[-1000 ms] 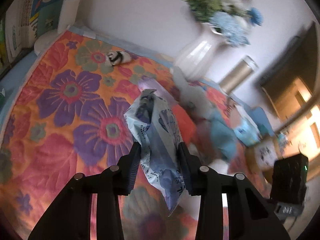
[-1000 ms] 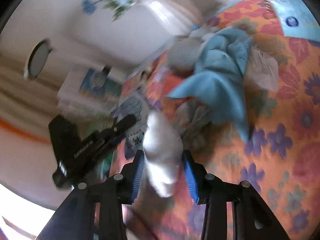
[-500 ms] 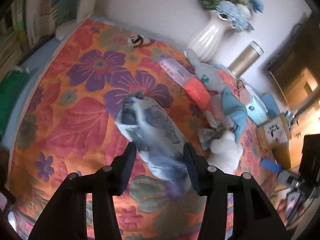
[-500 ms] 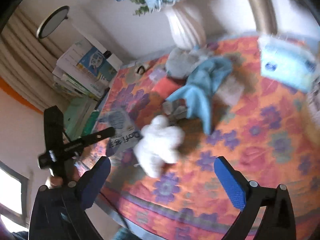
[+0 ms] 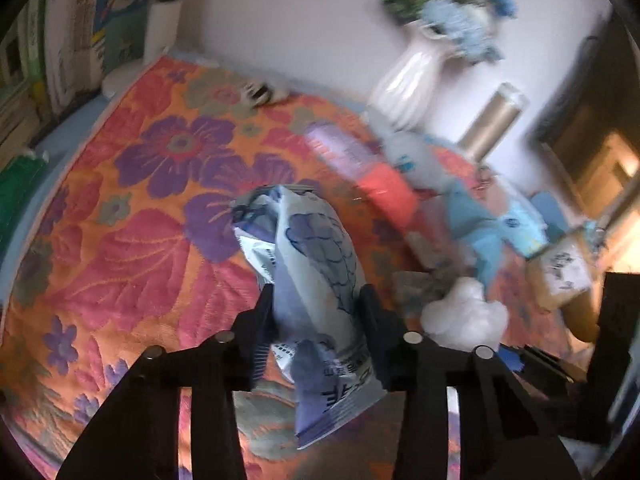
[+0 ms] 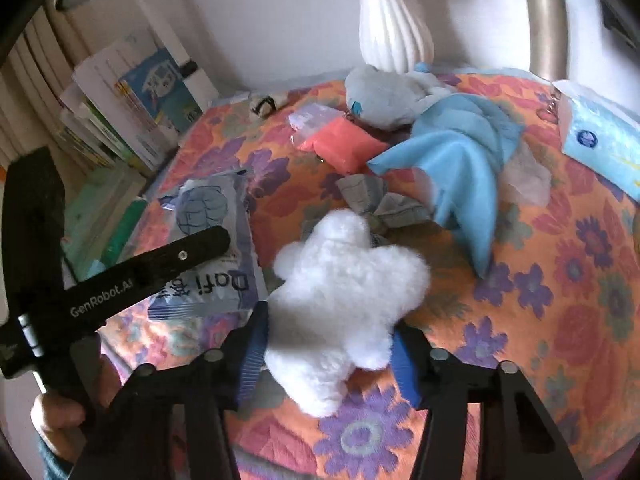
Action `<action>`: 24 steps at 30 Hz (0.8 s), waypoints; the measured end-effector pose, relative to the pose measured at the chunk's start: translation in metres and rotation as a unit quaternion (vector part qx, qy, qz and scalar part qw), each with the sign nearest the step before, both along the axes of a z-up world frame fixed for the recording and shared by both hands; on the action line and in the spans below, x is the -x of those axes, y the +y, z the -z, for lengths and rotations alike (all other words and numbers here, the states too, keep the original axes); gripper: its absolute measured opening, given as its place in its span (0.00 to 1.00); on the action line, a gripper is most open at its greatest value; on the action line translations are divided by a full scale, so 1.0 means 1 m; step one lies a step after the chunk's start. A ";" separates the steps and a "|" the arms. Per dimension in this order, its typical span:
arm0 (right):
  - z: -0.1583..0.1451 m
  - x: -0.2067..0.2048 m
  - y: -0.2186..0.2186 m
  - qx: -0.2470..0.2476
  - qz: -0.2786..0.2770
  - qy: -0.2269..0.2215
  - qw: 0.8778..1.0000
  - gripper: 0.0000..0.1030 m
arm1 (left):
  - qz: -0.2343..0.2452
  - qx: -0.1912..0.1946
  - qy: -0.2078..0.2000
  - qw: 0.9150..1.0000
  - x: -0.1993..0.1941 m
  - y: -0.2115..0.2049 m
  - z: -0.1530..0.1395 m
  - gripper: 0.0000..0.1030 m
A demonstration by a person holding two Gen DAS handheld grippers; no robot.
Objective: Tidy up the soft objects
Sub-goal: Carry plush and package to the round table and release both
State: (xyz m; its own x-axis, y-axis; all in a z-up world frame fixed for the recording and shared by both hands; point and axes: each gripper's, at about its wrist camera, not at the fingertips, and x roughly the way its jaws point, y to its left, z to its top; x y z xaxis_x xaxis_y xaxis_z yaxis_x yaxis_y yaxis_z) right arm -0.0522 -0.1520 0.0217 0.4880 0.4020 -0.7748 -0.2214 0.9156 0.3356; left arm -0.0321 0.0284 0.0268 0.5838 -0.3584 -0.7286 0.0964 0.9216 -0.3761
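The left hand-held gripper [image 5: 316, 324] is closing, its black fingers pressed on both sides of a grey-blue printed plastic pouch [image 5: 316, 280], which it holds above the near part of the orange flowered quilted cloth [image 5: 120, 240] covering the counter. The right hand-held gripper [image 6: 326, 344] is closing too, its blue-padded fingers [image 6: 402, 364] touching both sides of a fluffy white star-shaped plush [image 6: 344, 292], which lies near the counter's front edge, just right of the pouch. Farther back lie a light blue cloth [image 6: 460, 160], a coral-red packet [image 6: 340, 144] and a grey plush toy [image 6: 384, 96]. A white ribbed vase [image 6: 392, 28] stands by the wall.
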 end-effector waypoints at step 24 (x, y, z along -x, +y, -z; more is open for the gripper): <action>-0.175 0.119 -0.306 0.006 0.317 -0.239 0.918 0.51 | 0.263 0.070 -0.154 0.950 0.011 -0.270 -0.182 0.33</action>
State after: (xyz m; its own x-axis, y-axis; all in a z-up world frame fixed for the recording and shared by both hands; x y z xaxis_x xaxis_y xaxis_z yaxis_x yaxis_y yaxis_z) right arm -0.1715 -0.4582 0.1965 0.9061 -0.0879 -0.4138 0.2382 0.9143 0.3276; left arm -0.0429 -0.2412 0.2088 0.4746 -0.7409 -0.4752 0.6555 0.6578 -0.3710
